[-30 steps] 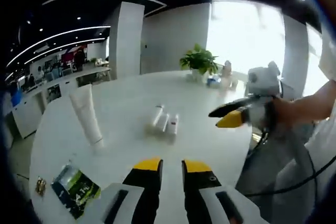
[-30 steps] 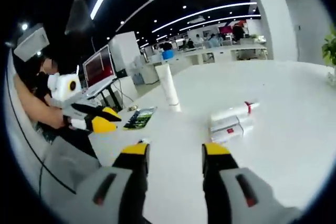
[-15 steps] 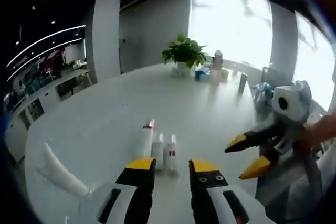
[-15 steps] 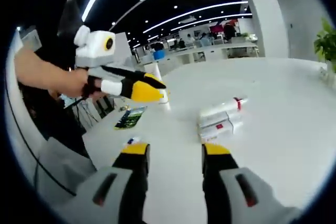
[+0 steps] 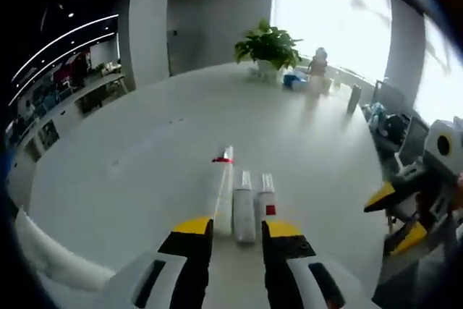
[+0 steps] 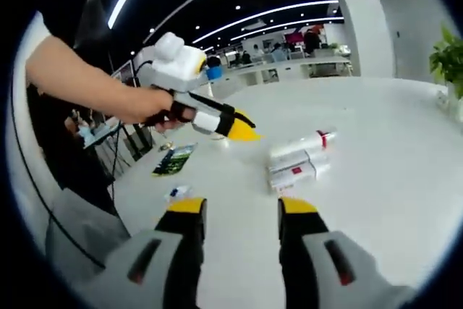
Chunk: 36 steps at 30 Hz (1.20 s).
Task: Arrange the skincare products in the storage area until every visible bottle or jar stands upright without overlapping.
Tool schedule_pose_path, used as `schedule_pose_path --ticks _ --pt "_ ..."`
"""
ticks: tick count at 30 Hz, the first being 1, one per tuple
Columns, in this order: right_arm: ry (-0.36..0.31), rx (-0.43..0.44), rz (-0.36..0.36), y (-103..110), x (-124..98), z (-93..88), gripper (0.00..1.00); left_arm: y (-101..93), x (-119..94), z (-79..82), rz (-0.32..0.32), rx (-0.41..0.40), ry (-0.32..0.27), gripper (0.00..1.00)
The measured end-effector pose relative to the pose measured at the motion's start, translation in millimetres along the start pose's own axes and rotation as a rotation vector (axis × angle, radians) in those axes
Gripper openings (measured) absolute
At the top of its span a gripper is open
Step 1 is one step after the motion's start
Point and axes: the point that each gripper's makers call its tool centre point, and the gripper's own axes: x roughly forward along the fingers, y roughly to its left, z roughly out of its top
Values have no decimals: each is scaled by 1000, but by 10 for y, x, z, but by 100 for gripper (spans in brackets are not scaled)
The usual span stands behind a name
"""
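Left gripper view: my left gripper (image 5: 237, 228) hangs with its jaws parted narrowly, holding nothing, just near of three tubes (image 5: 244, 200) lying flat side by side on the white table (image 5: 145, 157). My right gripper (image 6: 237, 209) is empty, jaws apart, the tubes farther off, right.

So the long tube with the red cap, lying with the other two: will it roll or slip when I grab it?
The red-capped tube looks round and slim, so a nudge could roll it. It lies against the middle tube, which may shift too. The glossy table probably lets it slide. The left gripper is open before them.
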Motion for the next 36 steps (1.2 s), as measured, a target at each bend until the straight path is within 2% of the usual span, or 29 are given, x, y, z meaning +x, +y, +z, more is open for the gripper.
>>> schedule_pose_path --ticks 3,6,9,15,20,22,28,36 --pt "13 -5 4 8 17 -26 40 63 62 22 8 -3 2 29" --pt "-2 -14 -30 -63 5 3 41 121 149 71 1 -41 -16 30" --pt "-4 22 -48 -140 -8 -18 41 158 213 62 3 -50 -17 32" --pt "5 70 -62 -188 -9 -65 41 176 345 -44 -10 -52 10 34" --pt "4 86 -72 -211 -7 -77 41 200 466 -128 -20 -64 45 31" --pt "9 88 -77 -232 -9 -91 41 211 512 -130 -18 -65 51 29" --pt "19 112 -80 -253 -8 -127 41 186 608 -207 -33 -71 96 32" --pt "31 106 -73 -228 -1 -146 41 235 705 -255 -18 -77 116 29"
